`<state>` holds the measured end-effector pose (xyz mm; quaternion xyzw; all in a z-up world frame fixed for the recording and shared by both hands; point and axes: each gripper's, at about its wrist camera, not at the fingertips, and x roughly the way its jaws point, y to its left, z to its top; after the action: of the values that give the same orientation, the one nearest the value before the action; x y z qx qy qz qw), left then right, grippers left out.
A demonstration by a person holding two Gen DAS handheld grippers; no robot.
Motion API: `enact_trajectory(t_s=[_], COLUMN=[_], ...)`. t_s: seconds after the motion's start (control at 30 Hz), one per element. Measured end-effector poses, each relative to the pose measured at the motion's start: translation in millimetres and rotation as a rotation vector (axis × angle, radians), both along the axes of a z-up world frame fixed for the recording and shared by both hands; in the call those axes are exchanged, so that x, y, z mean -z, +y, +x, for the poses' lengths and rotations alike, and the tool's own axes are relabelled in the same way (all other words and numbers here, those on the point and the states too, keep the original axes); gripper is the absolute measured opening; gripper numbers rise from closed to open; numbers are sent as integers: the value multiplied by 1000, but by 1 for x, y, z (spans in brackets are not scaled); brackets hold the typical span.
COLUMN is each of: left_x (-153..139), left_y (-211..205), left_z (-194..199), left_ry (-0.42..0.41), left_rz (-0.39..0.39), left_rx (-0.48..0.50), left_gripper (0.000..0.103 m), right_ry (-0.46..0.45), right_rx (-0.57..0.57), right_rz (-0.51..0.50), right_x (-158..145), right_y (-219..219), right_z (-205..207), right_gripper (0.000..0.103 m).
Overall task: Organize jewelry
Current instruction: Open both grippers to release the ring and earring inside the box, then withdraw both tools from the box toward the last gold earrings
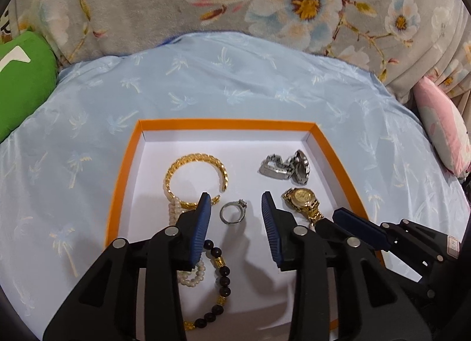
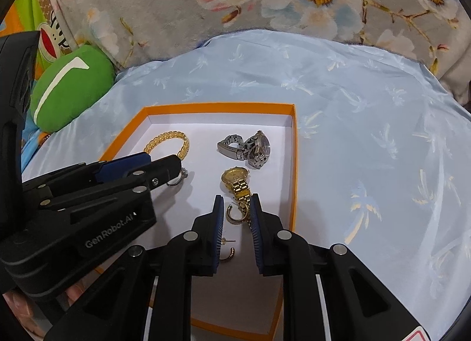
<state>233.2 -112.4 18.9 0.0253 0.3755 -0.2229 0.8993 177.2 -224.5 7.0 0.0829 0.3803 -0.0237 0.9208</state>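
orange-rimmed white box [image 1: 123,170], pale blue palm-print cloth [image 1: 235,87], gold bracelet [image 1: 197,176]

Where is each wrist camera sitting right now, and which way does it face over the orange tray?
Left wrist: rides the left gripper, looking forward over the orange tray; its open jaws straddle the silver ring; the right gripper enters at right.
Right wrist: rides the right gripper, facing the tray's right side; open jaws flank a gold hoop earring.
Shared: tray, gold watch, silver watch, gold bangle.
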Motion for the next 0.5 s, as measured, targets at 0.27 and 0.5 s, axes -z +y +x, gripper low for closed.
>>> enact_trajectory(t_s=[0.27, 0.5], left_x=[-19, -11], left_y=[34, 79], left_z=[-23, -71], left_ry=[-71, -74], left_rz=[-23, -20], left_rx=[-69, -94], left_gripper=[34, 34], right_ry=[-58, -58], right_rx=[31, 8], right_rz=[11, 34], right_x=[-20, -19], right_y=[-11, 3], right_z=[-30, -82], right_gripper=[18, 18])
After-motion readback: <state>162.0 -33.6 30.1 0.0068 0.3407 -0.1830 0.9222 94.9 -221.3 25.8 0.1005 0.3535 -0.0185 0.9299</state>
